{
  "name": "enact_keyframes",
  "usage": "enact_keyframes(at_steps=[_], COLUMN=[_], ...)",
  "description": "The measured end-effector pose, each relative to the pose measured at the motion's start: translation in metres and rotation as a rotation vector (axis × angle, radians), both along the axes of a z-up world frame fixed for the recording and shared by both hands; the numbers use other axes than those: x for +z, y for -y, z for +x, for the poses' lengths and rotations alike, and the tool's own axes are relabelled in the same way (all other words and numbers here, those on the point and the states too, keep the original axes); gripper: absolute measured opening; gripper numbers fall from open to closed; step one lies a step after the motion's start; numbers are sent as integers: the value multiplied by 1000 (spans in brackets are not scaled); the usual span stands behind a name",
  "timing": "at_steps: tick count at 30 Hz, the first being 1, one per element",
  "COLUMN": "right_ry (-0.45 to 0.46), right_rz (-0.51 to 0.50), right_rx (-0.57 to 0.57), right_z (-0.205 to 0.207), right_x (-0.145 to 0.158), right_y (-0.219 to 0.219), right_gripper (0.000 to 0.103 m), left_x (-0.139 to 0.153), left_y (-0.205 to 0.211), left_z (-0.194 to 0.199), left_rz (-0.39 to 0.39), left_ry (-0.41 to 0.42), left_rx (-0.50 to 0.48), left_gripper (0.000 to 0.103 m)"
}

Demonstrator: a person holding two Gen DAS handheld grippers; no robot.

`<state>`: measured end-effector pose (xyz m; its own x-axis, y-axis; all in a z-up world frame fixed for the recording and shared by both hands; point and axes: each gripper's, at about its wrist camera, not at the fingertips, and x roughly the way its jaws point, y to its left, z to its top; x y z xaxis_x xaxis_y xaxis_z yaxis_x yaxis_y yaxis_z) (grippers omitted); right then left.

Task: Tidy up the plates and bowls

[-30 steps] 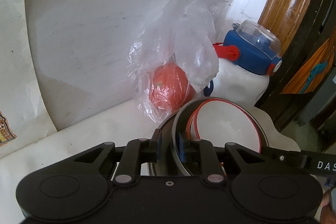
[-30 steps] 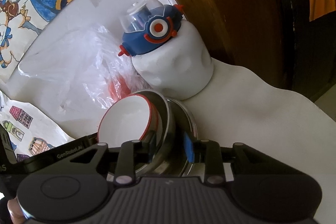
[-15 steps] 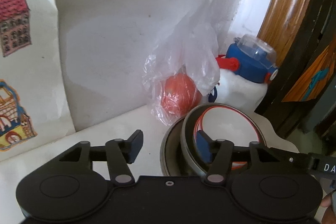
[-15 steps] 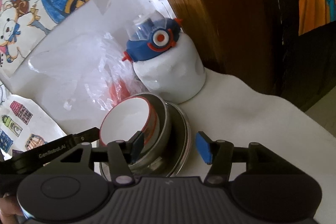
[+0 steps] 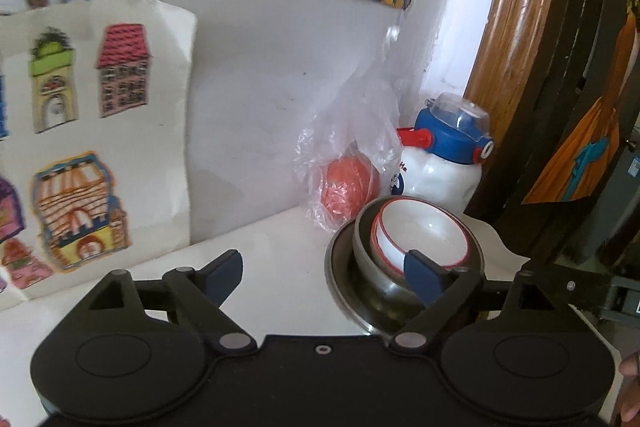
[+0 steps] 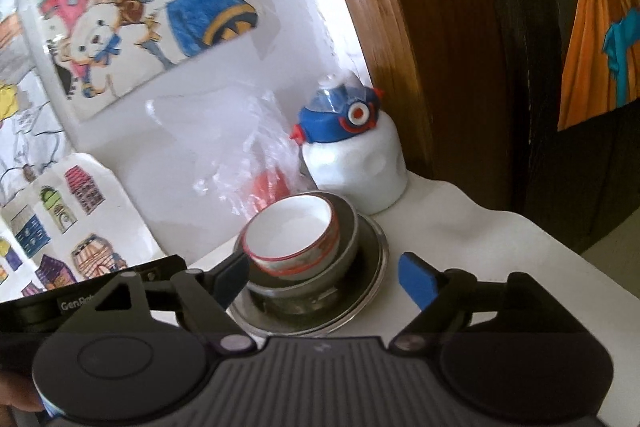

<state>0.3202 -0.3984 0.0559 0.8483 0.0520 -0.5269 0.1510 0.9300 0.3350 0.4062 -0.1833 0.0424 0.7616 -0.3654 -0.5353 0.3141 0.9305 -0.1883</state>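
1. Both tools stand with their fingers spread wide and holding nothing. The left gripper has its right finger in front of the stack's near rim and its left finger over bare table. The right gripper has its left finger just beside the stack's left edge and its right finger well clear to the right.

2. The stack sits ahead of both pairs of fingers: a white bowl with a red rim nests inside a steel bowl, which rests on a steel plate. The white bowl leans a little toward the left in the right wrist view, so it is not seated flat.

3. Judging by how things lie, the stacking looks done, and the step in hand is backing away cleanly. Draw each tool straight back along its own fingers, without sweeping sideways, so no finger clips a rim.

4. Keep the fingers spread until they are clear of the plate's edge; closing early could catch the steel rim and shift the pile.

5. Behind the stack, beyond the fingertips, stand a white bottle with a blue lid and a plastic bag holding something orange. Both sit close to the far rims, so pushing forward risks knocking them.

6. If the white bowl needs settling, pinch its near rim lightly and lower it level.
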Motion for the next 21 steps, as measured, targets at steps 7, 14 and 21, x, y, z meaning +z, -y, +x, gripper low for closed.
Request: enact_keyframes(at_steps=[7,14,21], right_ry=[51,34,95], right_rz=[-60,-111,-157], right_rx=[-22,-41,-43], right_z=[-36,-71,-111], right_x=[17,24,27], right_y=[-21,-41,-67], right_gripper=[98,102,102], left_x=[14,16,11], left_y=[-25,-48,-76], left_z=[-38,-79,-122], left_rz=[-9,-30,-59], left_ry=[42,78,119], left_rx=[22,54,84], left_gripper=[97,102,102])
